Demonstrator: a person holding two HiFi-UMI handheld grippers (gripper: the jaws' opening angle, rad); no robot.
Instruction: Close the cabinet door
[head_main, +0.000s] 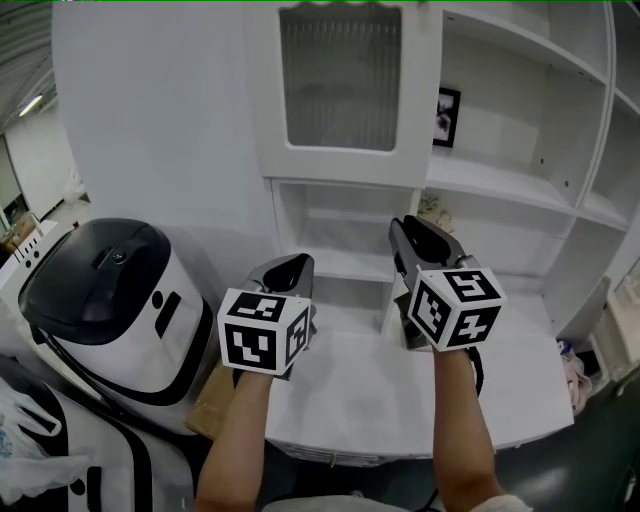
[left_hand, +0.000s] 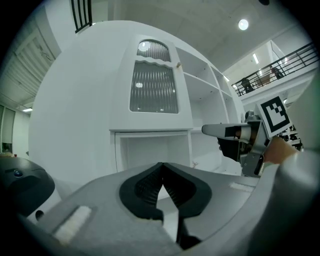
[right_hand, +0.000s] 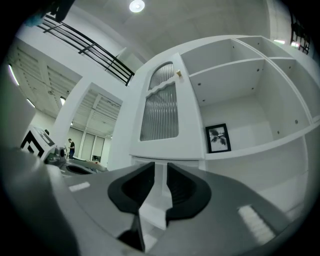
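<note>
1. Forearms (head_main: 235, 440), two, bare, rising from the lower edge of the head view. Each carries one tool with a marker cube (head_main: 265, 330) at its back.

2. Left tool (head_main: 295, 264). Held level over the near edge of the bench and aimed at the cabinet. In its own view the ribbed pads meet at the tip. Jaws closed, with nothing between them.

3. Right tool (head_main: 412, 232). Beside the left tool and a little further forward, tilted slightly upward. Jaws narrow, with a slim gap between the pads. They grip nothing; a white upright of the cabinet shows through the gap, well beyond it.

4. Bench (head_main: 520, 370). White top forming the base of the shelf unit, beneath both tools.

5. White machine (head_main: 120, 330). Rounded white body with a black domed top, standing left of the bench, near the left forearm.

6. Open compartment (head_main: 345, 235). White, low in the unit, straight ahead of the tools and directly beneath the door.

7. Cabinet door (head_main: 340, 160). White frame with a ribbed glass pane (head_main: 340, 75), above and beyond both tools, touched by neither. A small knob (right_hand: 177, 73) sits high on its right edge. That edge stands in front of the shelf boards and hides part of the picture in the head view. How far ajar it is cannot be told.

8. Shelves (head_main: 500, 185). White, open, to the right of the door.

9. Framed picture (head_main: 447, 117). Black frame, on a shelf just right of the door.
</note>
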